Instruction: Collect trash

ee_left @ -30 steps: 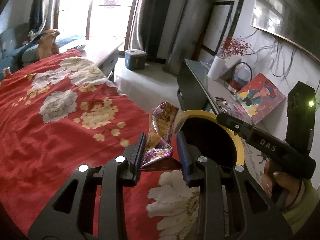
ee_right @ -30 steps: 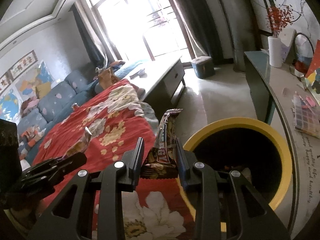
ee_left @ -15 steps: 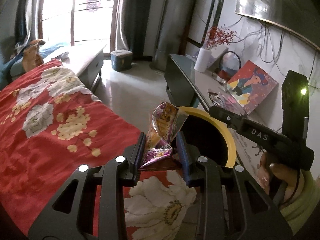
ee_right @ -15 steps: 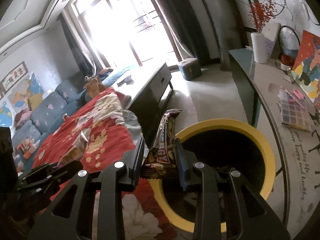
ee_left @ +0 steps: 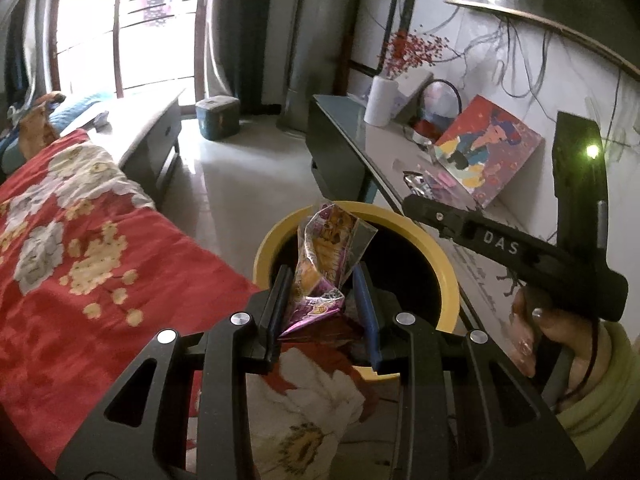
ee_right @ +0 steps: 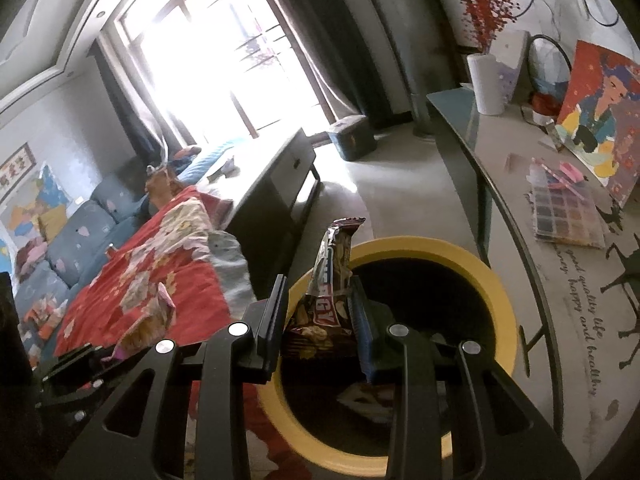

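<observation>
Red floral blanket (ee_left: 100,248) covers bed; yellow-rimmed bin (ee_right: 496,280) on floor (ee_left: 248,176).

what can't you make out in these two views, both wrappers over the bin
- Bin bottom: dark in both views; a pale scrap inside in the right wrist view is unreadable.
- Brown wrapper in the right tool: print partly hidden by the fingers.
- Purple wrapper in the left tool: crumpled, text too small.
- Bin's outer wall: cut off by the tool bodies.

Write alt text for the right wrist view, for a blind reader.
The right gripper pinches a brown snack wrapper upright over the open yellow-rimmed bin, which has trash at the bottom. At lower left the left gripper holds a crumpled wrapper above the red floral blanket.
</observation>
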### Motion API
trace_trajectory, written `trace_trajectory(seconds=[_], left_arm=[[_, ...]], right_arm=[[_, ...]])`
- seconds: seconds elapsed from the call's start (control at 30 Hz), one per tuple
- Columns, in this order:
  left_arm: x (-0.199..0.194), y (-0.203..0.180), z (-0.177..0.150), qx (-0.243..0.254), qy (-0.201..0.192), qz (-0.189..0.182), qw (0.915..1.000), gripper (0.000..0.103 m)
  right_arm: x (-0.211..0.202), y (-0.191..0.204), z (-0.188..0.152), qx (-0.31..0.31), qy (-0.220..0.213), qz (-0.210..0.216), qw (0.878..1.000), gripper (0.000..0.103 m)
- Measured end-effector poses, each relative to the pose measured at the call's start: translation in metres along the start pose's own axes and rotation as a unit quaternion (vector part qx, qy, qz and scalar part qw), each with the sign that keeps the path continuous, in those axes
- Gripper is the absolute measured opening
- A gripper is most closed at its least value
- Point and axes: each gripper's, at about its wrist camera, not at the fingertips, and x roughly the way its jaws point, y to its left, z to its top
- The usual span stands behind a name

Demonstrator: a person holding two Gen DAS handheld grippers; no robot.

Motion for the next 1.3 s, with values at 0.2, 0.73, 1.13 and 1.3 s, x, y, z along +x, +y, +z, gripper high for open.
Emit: trace_trajectory(seconds=[0.2,0.73,1.13,1.3], left_arm=[[0.019,-0.01,-0.001,0.009,0.014,-0.009,0.9998,0.025],[0.066,-0.022,-0.007,0.019,0.056,-0.03,0.9978,0.03],[0.057,-0.017,0.0,0.002,0.041,-0.036,0.9985,0.085],[0.047,-0.012,0.002,-0.002,0.031,-0.022,0.9993,0.092]], right_arm=[[0.003,-0.014,0.0,0.012,0.001,-0.011,1.0,0.029],[0.011,-0.04,-0.003,0.044,0.01,-0.022,0.999,0.031],[0.003,-0.047,-0.001,0.05,0.001,-0.039,0.998,0.06],[-0.01,-0.045,0.0,0.041,-0.01,-0.05,0.998,0.073]])
